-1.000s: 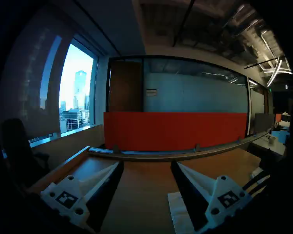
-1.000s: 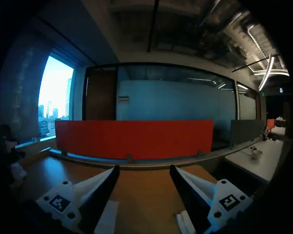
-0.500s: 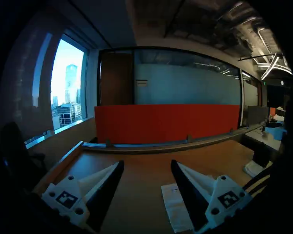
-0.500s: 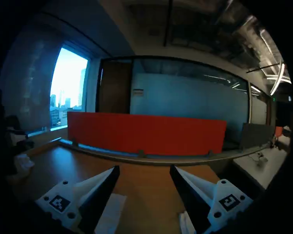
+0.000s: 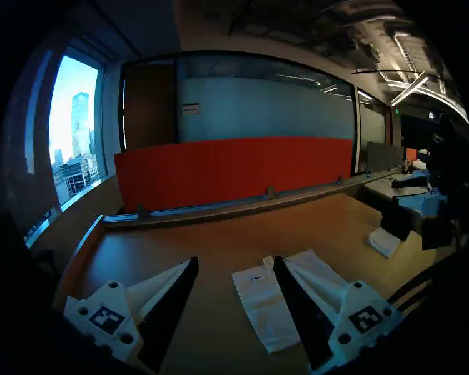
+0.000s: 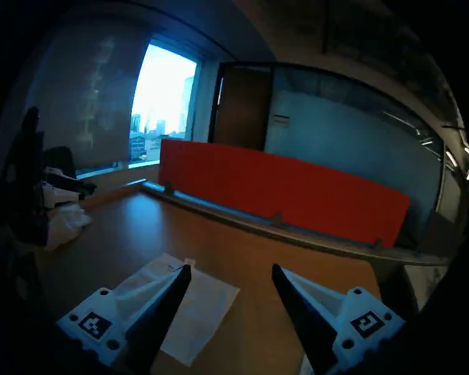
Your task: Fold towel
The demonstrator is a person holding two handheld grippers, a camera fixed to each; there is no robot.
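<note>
Two tongs, both wide open w/ nothing held: left tongs [image 5: 234,259] and right tongs [image 6: 231,267] face the flat white cloth towel [image 5: 262,303], spread on the brown wooden counter [image 5: 191,244]. Best bet: drop low, pinch one corner each, lift evenly. Red partition panel [image 5: 234,165] backs the counter; bright window [image 5: 72,131] off to one side.

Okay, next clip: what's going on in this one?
A person holds a pair of tongs in each hand over a wooden desk. A white towel lies flat on the desk just ahead of them. The left tongs and the right tongs are both open and grip nothing, so the folding looks not yet started. A second white cloth sits apart, farther along the desk.
</note>
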